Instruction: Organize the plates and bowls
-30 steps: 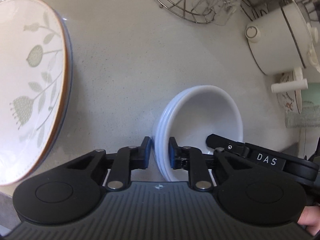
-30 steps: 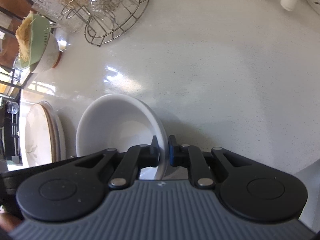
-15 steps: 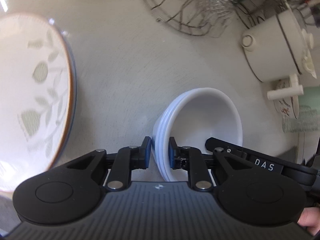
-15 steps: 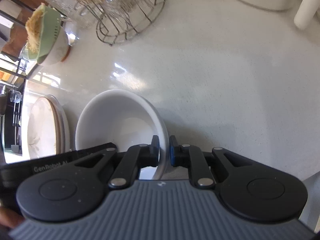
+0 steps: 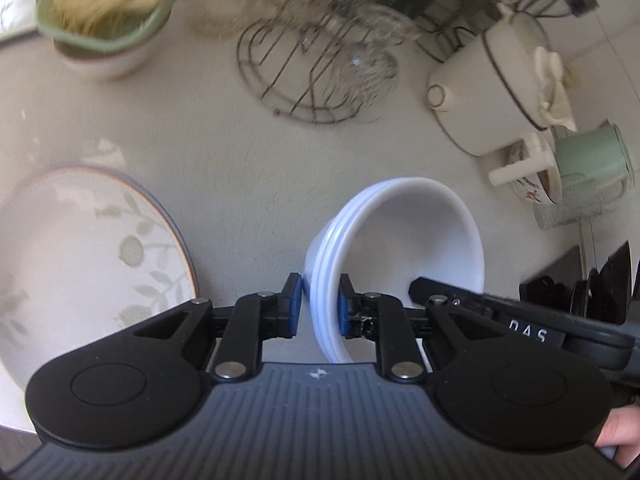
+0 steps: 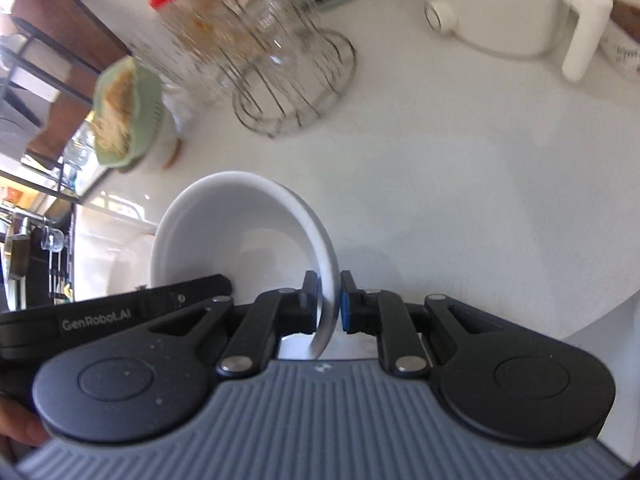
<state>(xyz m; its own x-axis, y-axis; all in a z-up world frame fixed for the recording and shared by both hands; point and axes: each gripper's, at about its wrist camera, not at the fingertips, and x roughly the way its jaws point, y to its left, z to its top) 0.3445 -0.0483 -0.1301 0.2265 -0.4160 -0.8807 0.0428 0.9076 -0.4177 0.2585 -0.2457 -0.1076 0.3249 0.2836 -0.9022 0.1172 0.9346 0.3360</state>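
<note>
A stack of white bowls [image 5: 404, 240] hangs tilted above the pale counter, held from both sides. My left gripper [image 5: 319, 306] is shut on the stack's left rim, with the layered rims pinched between its blue pads. In the right wrist view the same bowls [image 6: 240, 248] show their inside, and my right gripper [image 6: 329, 304] is shut on the right rim. Each view shows the other tool's black body reaching in from the side. Leaf-patterned plates [image 5: 88, 264] lie stacked at lower left of the left wrist view.
Behind the bowls stand a wire glass rack [image 5: 316, 76], a green colander set in a bowl [image 5: 108, 28], a white lidded pot [image 5: 492, 88] and a green mug [image 5: 592, 160]. In the right wrist view the wire rack [image 6: 296, 92] and pot [image 6: 500, 12] line the back.
Both grippers have lifted the bowl stack off the counter. The plates have dropped lower in the left view, and the colander, rack and pot have come further into view.
</note>
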